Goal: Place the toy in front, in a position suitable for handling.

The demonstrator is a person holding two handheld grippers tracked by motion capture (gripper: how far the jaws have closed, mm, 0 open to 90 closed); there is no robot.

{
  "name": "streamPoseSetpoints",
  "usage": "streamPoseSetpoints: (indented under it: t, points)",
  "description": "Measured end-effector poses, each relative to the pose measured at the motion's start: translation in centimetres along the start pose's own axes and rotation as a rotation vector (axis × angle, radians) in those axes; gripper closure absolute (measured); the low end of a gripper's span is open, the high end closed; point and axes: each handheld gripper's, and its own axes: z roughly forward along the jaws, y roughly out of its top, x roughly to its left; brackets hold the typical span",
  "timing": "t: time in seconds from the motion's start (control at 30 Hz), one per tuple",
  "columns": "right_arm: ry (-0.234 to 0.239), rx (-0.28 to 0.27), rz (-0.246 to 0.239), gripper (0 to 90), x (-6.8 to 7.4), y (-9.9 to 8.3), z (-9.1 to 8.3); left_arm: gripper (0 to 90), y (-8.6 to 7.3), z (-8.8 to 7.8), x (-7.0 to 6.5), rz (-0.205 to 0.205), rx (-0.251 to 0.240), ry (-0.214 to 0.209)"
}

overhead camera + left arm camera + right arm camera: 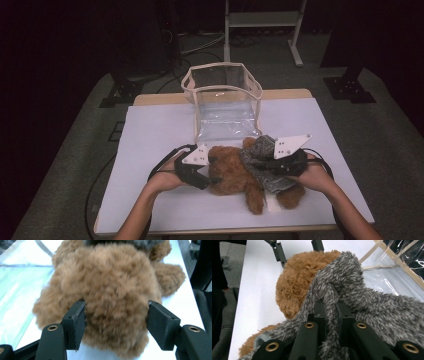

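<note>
A: What is being held by the right gripper [263,161]?

B: A fold of the shaggy grey knitted garment [372,305] is being pinched tight between its fingers [318,312], as seen in the right gripper view. The garment is being worn over the fluffy brown plush teddy bear [235,172], which is lying on the white worktop [150,130], near its six o'clock edge.

A: And how is the left gripper [212,169] being kept?

B: Its fingers [77,322] are being held at a middling width, astride the bear's furry brown body. The left pad is being brushed by the fur; whether the right pad is being touched cannot be told.

A: Where is the bag being kept?

B: The clear plastic bag with cream trim [223,97] is standing open at twelve o'clock from the bear, just beside it. The grippers are being placed at the bear's nine o'clock and three o'clock sides.
</note>
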Motion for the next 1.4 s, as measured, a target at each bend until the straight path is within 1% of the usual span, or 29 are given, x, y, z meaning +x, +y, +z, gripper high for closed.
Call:
streamPoseSetpoints:
  t: [0.03, 0.07, 0.1, 0.17, 0.2, 0.23, 0.27, 0.3, 0.37, 0.4, 0.47, 0.5, 0.53, 0.57, 0.6, 0.63, 0.7, 0.73, 0.77, 0.83, 0.9, 0.97, 1.03, 1.2, 1.23, 1.33, 1.37, 1.4]
  points:
    - [-0.001, 0.001, 0.000, 80.5, 0.1, 0.2, 0.0, 37.4, -0.1, 0.0, 0.0, -0.004, 0.000, 0.001]
    - [-0.002, -0.002, -0.014, 80.5, 0.4, 0.9, 0.1, 39.8, -0.2, 0.1, 0.0, -0.004, 0.000, 0.002]
    - [-0.002, -0.002, -0.014, 80.5, 0.4, 0.9, 0.1, 39.8, -0.2, 0.2, 0.0, 0.000, 0.002, 0.007]
    - [0.004, -0.002, -0.039, 80.5, 0.8, 1.8, 0.3, 41.3, -0.1, 0.4, 0.1, -0.009, -0.005, 0.017]
    - [0.016, -0.006, -0.059, 80.5, 1.2, 2.6, 0.8, 42.1, 0.0, 0.5, 0.0, -0.011, -0.009, 0.018]
    - [0.026, -0.008, -0.066, 80.5, 1.3, 3.0, 1.2, 42.2, 0.2, 0.6, 0.0, -0.008, -0.012, 0.015]
    - [0.026, -0.008, -0.066, 80.5, 1.3, 3.0, 1.2, 42.2, 0.4, 0.7, -0.1, -0.005, -0.012, 0.014]
    - [0.032, -0.008, -0.075, 80.4, 1.4, 3.4, 1.6, 42.2, 0.6, 0.9, -0.1, 0.000, -0.014, 0.013]
    - [0.060, -0.012, -0.078, 80.4, 1.6, 4.0, 2.9, 42.2, 0.7, 1.1, -0.2, -0.001, -0.011, 0.014]
    - [0.061, -0.001, -0.081, 80.4, 1.6, 3.9, 3.4, 42.1, 0.6, 1.1, -0.1, 0.001, -0.007, 0.015]
    - [0.063, 0.002, -0.079, 80.4, 1.6, 3.8, 3.6, 42.0, 0.4, 1.0, -0.1, -0.002, -0.006, 0.013]
    - [0.067, 0.003, -0.069, 80.5, 1.5, 3.6, 3.7, 41.9, 0.2, 0.9, -0.1, -0.009, -0.016, 0.012]
    - [0.062, 0.004, -0.067, 80.5, 1.5, 3.4, 3.5, 42.0, 0.1, 0.7, -0.1, -0.008, -0.014, 0.012]
    - [0.043, 0.021, -0.060, 80.5, 1.3, 2.9, 3.0, 42.4, 0.1, 0.6, -0.1, -0.008, -0.011, 0.012]
    - [0.043, 0.021, -0.060, 80.5, 1.3, 2.9, 3.0, 42.4, 0.0, 0.4, -0.1, -0.007, -0.010, 0.013]
    - [0.033, 0.031, -0.051, 80.5, 1.1, 2.5, 2.7, 42.8, -0.1, 0.3, -0.1, -0.012, -0.010, 0.011]
    - [0.017, 0.042, -0.040, 80.5, 0.8, 1.9, 2.1, 43.9, -0.3, 0.2, -0.2, -0.007, -0.003, 0.006]
    - [0.017, 0.037, -0.028, 80.5, 0.8, 1.7, 1.9, 43.9, -0.3, 0.3, -0.2, -0.010, -0.003, 0.004]
    - [0.016, 0.037, -0.029, 80.4, 0.8, 1.7, 1.8, 43.9, -0.4, 0.3, -0.2, -0.009, 0.000, 0.005]
    - [0.012, 0.041, -0.044, 80.4, 1.1, 1.9, 1.9, 43.9, -0.4, 0.4, -0.3, -0.013, 0.003, 0.007]
    - [0.014, 0.034, -0.049, 80.4, 1.2, 2.1, 2.0, 44.0, -0.4, 0.5, -0.3, -0.020, -0.002, 0.003]
    - [0.020, 0.029, -0.049, 80.4, 1.3, 2.4, 2.2, 44.0, -0.4, 0.9, -0.2, -0.022, -0.007, -0.004]
    - [0.032, 0.010, -0.045, 80.4, 1.3, 2.9, 2.5, 44.0, 0.0, 1.3, -0.3, -0.017, -0.008, -0.010]
    - [0.051, -0.004, -0.051, 80.3, 1.5, 3.3, 3.0, 43.8, 0.3, 1.8, -0.6, -0.012, -0.006, -0.006]
    - [0.058, -0.006, -0.038, 80.4, 1.4, 3.0, 2.9, 43.7, 0.4, 1.9, -0.7, -0.015, -0.009, -0.008]
    - [0.058, -0.005, -0.032, 80.4, 1.3, 2.6, 2.6, 43.6, 0.7, 2.2, -0.9, -0.008, -0.015, -0.014]
    - [0.039, 0.009, -0.021, 80.3, 1.1, 1.9, 1.8, 43.4, 0.8, 2.3, -0.9, 0.004, -0.008, -0.013]
    - [0.039, 0.009, -0.021, 80.3, 1.1, 1.9, 1.8, 43.4, 0.8, 2.3, -0.9, 0.004, -0.008, -0.013]
